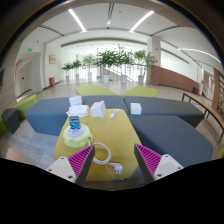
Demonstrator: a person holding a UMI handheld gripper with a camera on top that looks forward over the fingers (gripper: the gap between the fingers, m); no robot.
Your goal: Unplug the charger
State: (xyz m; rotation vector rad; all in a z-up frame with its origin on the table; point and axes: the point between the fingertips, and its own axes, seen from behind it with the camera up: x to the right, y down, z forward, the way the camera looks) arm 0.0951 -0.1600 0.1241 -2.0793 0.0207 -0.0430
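From where I stand this looks like the approach: nothing is gripped yet. The tool [110, 165] is spread wide, its two pink-padded fingers [78, 161] apart with only air between them, and it hovers low over the yellow-green surface [118, 135], pointing along its length toward the far row of plants [112, 62]. Just ahead of the gap lies a white cable [103, 155], looped on the surface, ending in a small white piece nearest the tool that I take for the charger [117, 169]; whether it sits in a socket I cannot make out. Beyond the left finger stands a blue can [74, 123], with white boxes [77, 104] farther back. The next move, I'd judge, calls for dropping a little and easing forward until the charger sits squarely between the pads, then pinching its body, not the cable, and pulling straight back. The tool is held level, tipped slightly down, centred on the surface.
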